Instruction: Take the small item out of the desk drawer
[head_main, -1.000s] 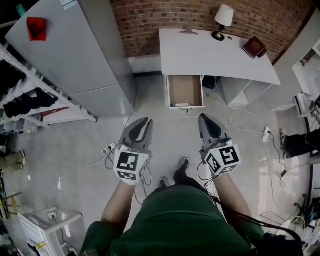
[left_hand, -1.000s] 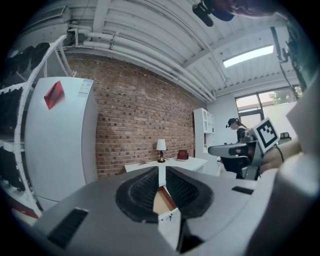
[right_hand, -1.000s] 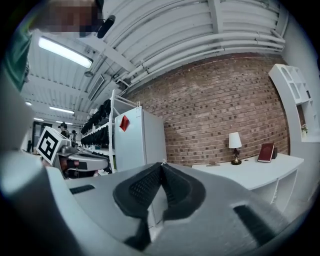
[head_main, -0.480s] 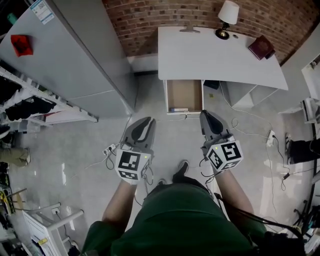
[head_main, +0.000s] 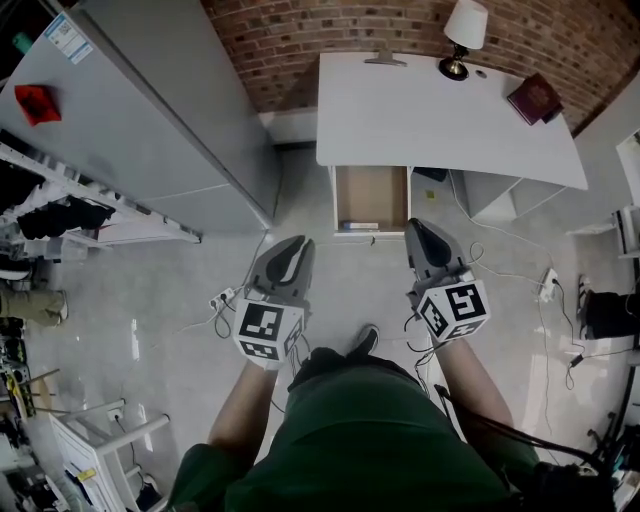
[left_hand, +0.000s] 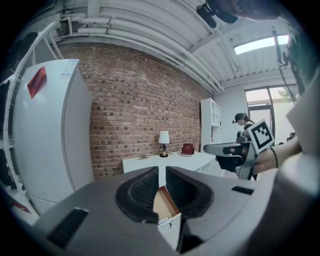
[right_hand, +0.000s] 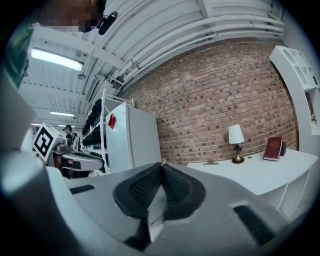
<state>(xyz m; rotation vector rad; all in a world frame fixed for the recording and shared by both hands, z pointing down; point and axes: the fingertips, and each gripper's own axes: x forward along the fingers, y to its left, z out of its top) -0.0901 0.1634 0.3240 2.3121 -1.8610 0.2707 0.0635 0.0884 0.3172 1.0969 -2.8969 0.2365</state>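
Near drawer (head_main: 372, 190) front, small item (head_main: 358, 226), long axis crosswise

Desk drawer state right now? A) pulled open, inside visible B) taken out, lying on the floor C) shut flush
A: the drawer sticks out from under the desk toward the person, its brown bottom exposed.

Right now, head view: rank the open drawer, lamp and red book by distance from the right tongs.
1. The open drawer, just ahead-left of the right tongs.
2-3. The lamp, at the back edge of the desk, and the red book, back right: too close to call.
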